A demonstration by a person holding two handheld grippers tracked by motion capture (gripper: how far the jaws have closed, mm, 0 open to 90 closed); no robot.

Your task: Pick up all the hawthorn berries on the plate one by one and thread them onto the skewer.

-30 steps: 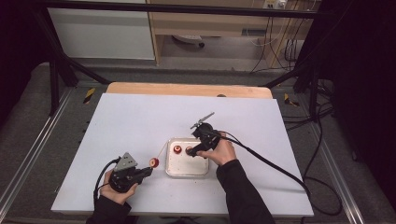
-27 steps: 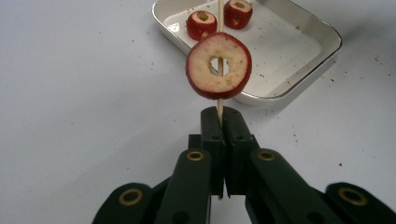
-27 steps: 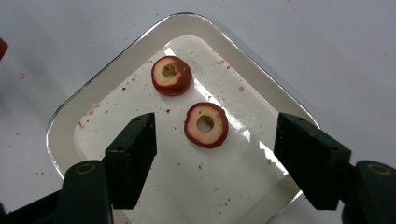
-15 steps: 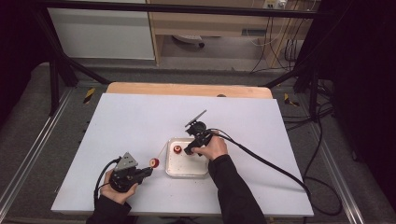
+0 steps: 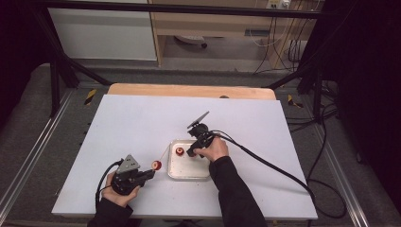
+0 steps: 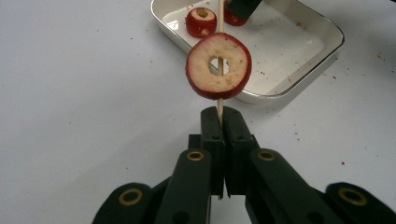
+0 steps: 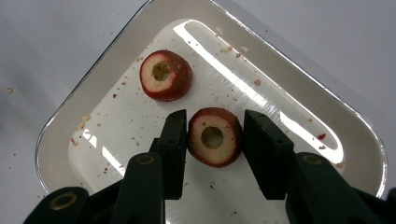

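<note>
Holding the wooden skewer (image 6: 220, 56) clamped tight between its jaws, the left gripper (image 5: 149, 173) kept the stick pointed toward the metal tray (image 5: 177, 174), so the next piece could be threaded on. One cored apple ring (image 6: 218, 65), red-skinned with pale flesh, already sat on the skewer just past the jaws. The right gripper (image 7: 214, 140) reached into the tray, at the table's (image 5: 123, 123) middle, its jaws just closing around a second ring (image 7: 215, 136); the left pad touched it, the right pad stood a sliver off. A third ring (image 7: 165, 75) lay just beyond, amid red crumbs.
</note>
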